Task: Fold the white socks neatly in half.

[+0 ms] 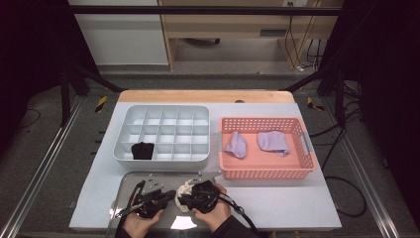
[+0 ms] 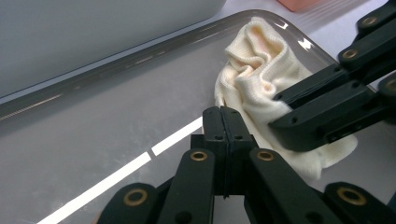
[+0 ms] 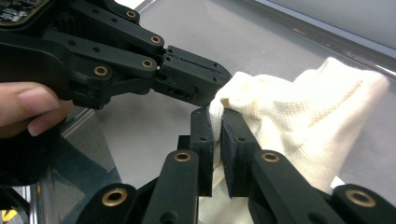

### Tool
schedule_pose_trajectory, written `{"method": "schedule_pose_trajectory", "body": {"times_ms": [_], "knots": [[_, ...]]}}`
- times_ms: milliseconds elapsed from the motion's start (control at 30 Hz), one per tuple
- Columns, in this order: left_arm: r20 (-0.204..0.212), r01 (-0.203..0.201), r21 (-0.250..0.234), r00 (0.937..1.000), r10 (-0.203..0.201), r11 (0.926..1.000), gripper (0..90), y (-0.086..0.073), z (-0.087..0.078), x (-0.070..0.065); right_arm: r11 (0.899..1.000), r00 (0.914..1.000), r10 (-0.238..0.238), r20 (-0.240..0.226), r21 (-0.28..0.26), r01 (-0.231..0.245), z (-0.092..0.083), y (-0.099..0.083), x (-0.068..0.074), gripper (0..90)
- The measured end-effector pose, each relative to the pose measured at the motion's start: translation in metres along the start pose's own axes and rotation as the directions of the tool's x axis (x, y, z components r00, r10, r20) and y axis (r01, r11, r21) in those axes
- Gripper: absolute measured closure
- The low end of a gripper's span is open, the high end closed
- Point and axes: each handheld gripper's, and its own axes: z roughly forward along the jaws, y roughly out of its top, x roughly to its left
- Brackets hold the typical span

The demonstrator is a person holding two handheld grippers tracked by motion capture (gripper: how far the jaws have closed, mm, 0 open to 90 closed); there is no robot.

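A: Where is the cream sock [image 2: 261, 79] lying?

B: It is lying bunched up on the shiny metal tray [image 1: 128, 186], at the end nearest the pink basket [image 1: 267, 171]. The tray is sitting on the desk [image 1: 277, 203], just in front of the grey box with little squares [image 1: 163, 133].

A: What is the right claw [image 3: 215, 135] doing?

B: It is pinching a fold of the cream sock between its two black jaws. The jaws are sitting very close together, with just the thin cloth between them.

A: And the left claw [image 2: 223, 128]?

B: It is shut tight, with nothing inside it. Its tip is sitting just beside the sock, right next to the right claw. I cannot tell if it is touching the cloth.

A: What else is near the tray?

B: A black sock [image 1: 142, 150] is sitting in one square of the grey box, in the row nearest the tray. Two purple socks [image 1: 236, 144] are lying in the pink basket, which is sitting behind the tray and off to its right
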Motion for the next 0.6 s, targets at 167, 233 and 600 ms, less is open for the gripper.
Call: {"method": "schedule_pose_trajectory", "body": {"times_ms": [167, 233, 600], "knots": [[-0.005, 0.007, -0.015, 1.0, -0.007, 0.9999, 89.4, 0.001, -0.003, 0.002, 0.999, 0.9992, -0.013, -0.039, -0.03, 0.012, -0.005, 0.001, 0.001, 69.6], [-0.005, 0.012, -0.019, 0.9999, -0.012, 0.9997, 89.4, 0.0, -0.004, 0.003, 0.999, 0.9984, -0.017, -0.054, -0.048, 0.014, -0.01, 0.001, 0.003, 66.8], [0.005, -0.003, -0.011, 1.0, 0.003, 0.9999, 89.4, -0.001, 0.0, 0.0, 0.997, 0.9996, -0.026, 0.012, -0.076, 0.027, -0.035, -0.003, -0.01, 87.9]]}}
